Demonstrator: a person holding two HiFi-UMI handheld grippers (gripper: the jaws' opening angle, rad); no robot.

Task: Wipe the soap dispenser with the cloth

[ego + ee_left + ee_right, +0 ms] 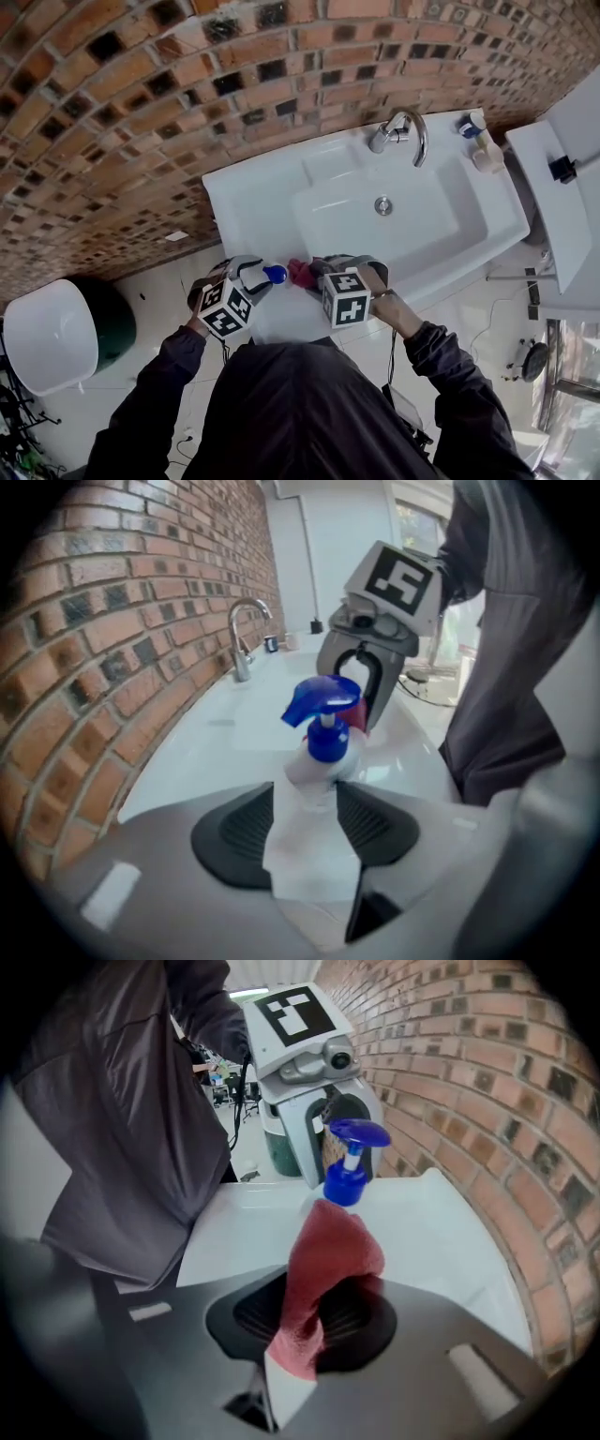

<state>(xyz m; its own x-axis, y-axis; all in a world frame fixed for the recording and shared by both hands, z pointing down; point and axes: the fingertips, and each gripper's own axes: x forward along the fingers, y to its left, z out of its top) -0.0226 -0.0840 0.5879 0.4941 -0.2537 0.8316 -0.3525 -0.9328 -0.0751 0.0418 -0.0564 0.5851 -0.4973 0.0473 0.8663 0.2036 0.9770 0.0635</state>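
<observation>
The soap dispenser [275, 273], a white bottle with a blue pump head, stands between the pads of my left gripper [258, 278] over the sink's near left ledge. In the left gripper view its white body [312, 799] fills the gap between the jaws, and both pads touch it. My right gripper [317, 272] is shut on a red cloth [300, 272]. The cloth [330, 1255] bulges out of the jaws toward the blue pump [350, 1171], just short of it. The two grippers face each other, close together.
The white sink [469, 244] runs along a brick wall [141, 112], with a chrome faucet [405, 131] and a small bottle [474, 133] at its far side. A white lidded object [52, 333] and a dark green bin [117, 323] stand on the floor at left. A white cabinet [553, 206] is at right.
</observation>
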